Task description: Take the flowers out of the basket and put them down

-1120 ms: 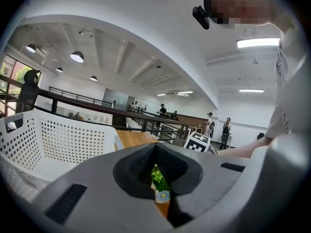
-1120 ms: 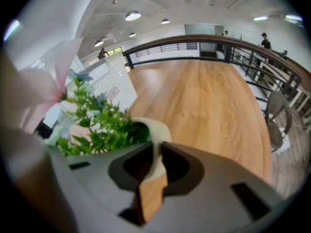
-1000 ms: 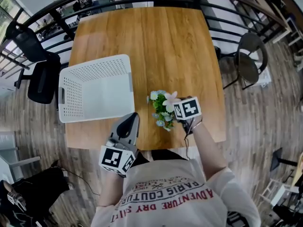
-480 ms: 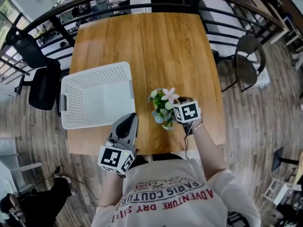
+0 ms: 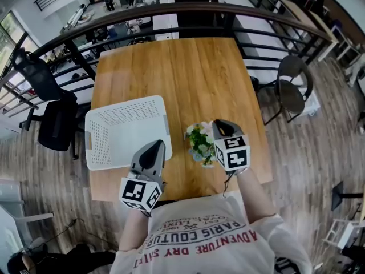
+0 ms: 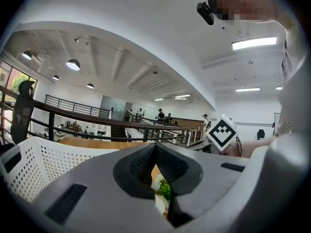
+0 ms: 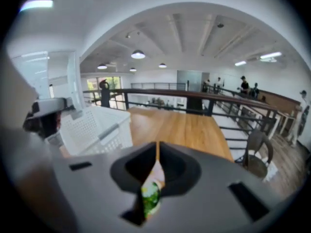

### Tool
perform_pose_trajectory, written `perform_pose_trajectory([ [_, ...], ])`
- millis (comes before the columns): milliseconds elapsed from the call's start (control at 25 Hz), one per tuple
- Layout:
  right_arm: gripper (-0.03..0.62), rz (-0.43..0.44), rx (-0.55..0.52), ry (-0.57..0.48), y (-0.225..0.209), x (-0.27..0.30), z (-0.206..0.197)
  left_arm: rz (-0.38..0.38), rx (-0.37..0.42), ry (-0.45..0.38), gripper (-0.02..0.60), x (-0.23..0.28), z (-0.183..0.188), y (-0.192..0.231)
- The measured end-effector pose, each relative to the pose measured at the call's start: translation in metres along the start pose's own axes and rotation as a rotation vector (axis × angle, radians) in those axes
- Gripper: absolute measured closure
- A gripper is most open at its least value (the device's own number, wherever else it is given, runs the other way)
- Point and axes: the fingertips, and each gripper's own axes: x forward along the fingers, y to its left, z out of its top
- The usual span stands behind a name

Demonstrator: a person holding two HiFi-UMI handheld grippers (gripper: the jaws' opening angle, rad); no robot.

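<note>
The flowers (image 5: 201, 142) stand upright on the counter (image 5: 188, 73), out of the basket (image 5: 94, 144) and just to its right. My right gripper (image 5: 219, 125) is the nearer one, close on their side away from the basket. Its jaws are closing to a thin slit, with petal and leaves showing low between them. My left gripper (image 5: 153, 148), jaws together and empty, hangs by the basket's near corner.
</note>
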Motion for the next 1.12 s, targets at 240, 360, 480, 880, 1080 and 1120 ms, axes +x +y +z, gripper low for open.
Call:
perform_pose_trajectory([
  [240,0.563,0.068,0.001,-0.237,0.044,-0.017,0.058,0.038,0.046,-0.034,0.555,-0.020,0.028,0.040],
  [360,0.565,0.082,0.001,-0.331,0.064,-0.029,0.076,0.073,0.055,-0.035,0.555,-0.034,0.034,0.060],
  [480,0.566,0.095,-0.027,-0.393,0.085,-0.031,0.092,0.109,0.065,-0.037,0.555,-0.042,0.041,0.087],
  [880,0.566,0.138,-0.082,-0.384,0.136,-0.015,0.081,0.107,0.077,-0.044,0.555,-0.060,0.042,0.111],
  [1080,0.566,0.148,-0.109,-0.381,0.146,-0.008,0.094,0.104,0.058,-0.038,0.555,-0.057,0.046,0.126],
  [1120,0.566,0.147,-0.112,-0.382,0.148,-0.008,0.096,0.102,0.056,-0.037,0.555,-0.057,0.046,0.128],
])
